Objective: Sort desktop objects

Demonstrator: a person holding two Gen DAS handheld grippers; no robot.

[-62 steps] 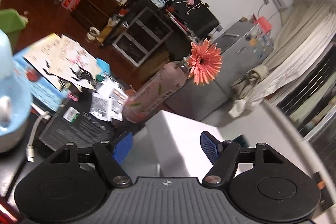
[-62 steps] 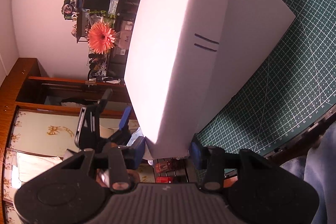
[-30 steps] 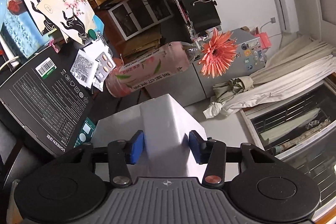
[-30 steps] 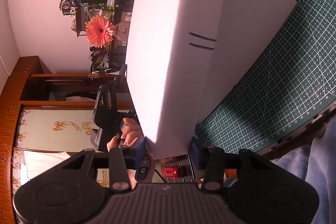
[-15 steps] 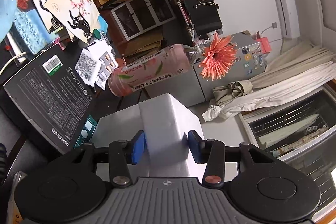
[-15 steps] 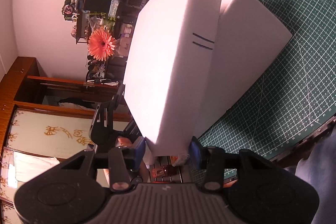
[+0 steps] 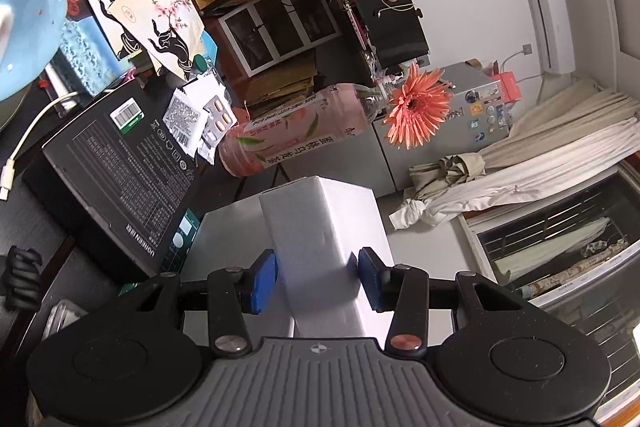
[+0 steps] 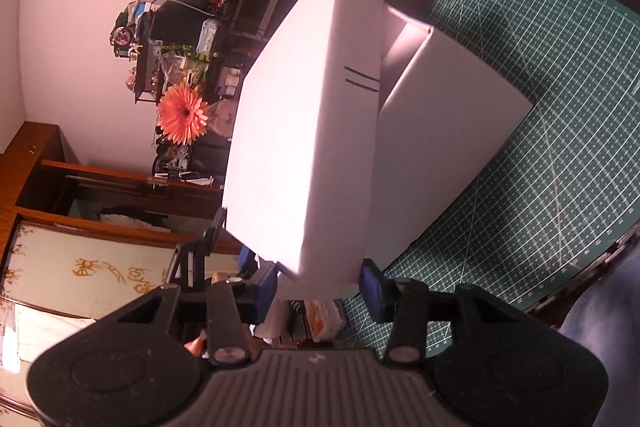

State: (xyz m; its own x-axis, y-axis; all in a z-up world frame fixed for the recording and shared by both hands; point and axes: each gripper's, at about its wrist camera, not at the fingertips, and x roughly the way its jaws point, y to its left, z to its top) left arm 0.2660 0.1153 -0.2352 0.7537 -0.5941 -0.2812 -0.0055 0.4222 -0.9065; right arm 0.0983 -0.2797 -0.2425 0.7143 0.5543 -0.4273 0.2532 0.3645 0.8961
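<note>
The white box (image 8: pixel 304 131) is held tilted above the green mat (image 8: pixel 540 155), its lid part lifted off the base (image 8: pixel 444 131), which sits on the mat. The right gripper (image 8: pixel 318 287) is clamped on its near corner; the left gripper (image 7: pixel 316 279) is clamped on its far edge. A pink bottle (image 7: pixel 296 131) with an orange flower (image 7: pixel 416 111) lies beyond the box.

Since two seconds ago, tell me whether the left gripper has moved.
Yes. The left gripper, then open short of the white box, is now shut on it. In its view the pink tea bottle has shifted from upright to lying across, so the gripper also rolled.
</note>
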